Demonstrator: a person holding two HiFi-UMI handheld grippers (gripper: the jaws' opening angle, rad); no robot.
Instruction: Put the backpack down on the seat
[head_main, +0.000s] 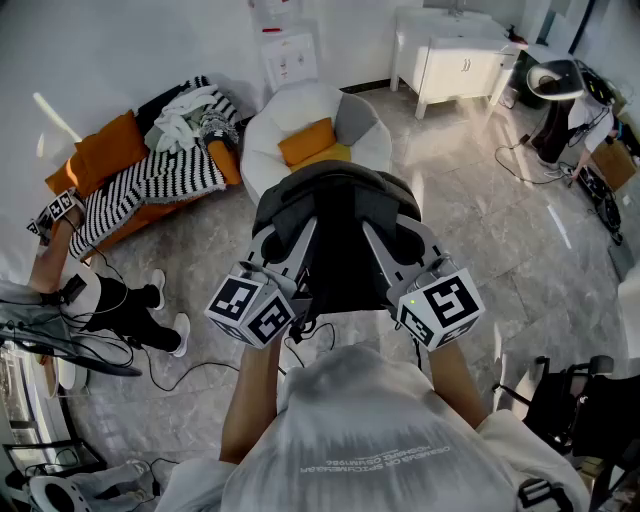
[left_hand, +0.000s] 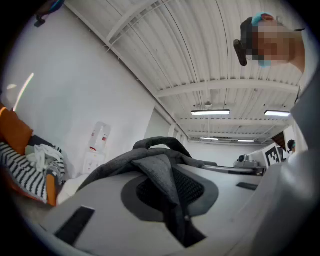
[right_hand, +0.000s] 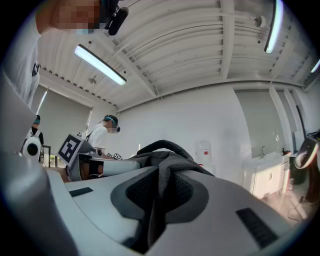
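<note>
Backpack (head_main: 338, 225) is hanging in the air in front of the person, carried between both claws, and it is not yet reaching the seat (head_main: 262, 130). That seat, a round white armchair holding an orange cushion (head_main: 307, 141), is lying straight ahead beyond the pack, up the head view, so the carry looks like it is calling for a forward reach and then a lowering. Neither hand is sitting nearer: the left claw (head_main: 284, 242) and the right claw (head_main: 398, 242) are flanking the pack evenly, both pointing level toward the chair.

Each claw is pinching narrow on a fold of strap: the left claw (left_hand: 172, 200) is gripping grey fabric over black mesh, and the right claw (right_hand: 157, 200) is doing the same on its side. The pack seems to be drooping below the grip, its long axis running downward, though the head view is foreshortening it.

It is showing as dark grey woven cloth, soft and slumping, with a carry handle (right_hand: 165, 146) arching at the top.
</note>
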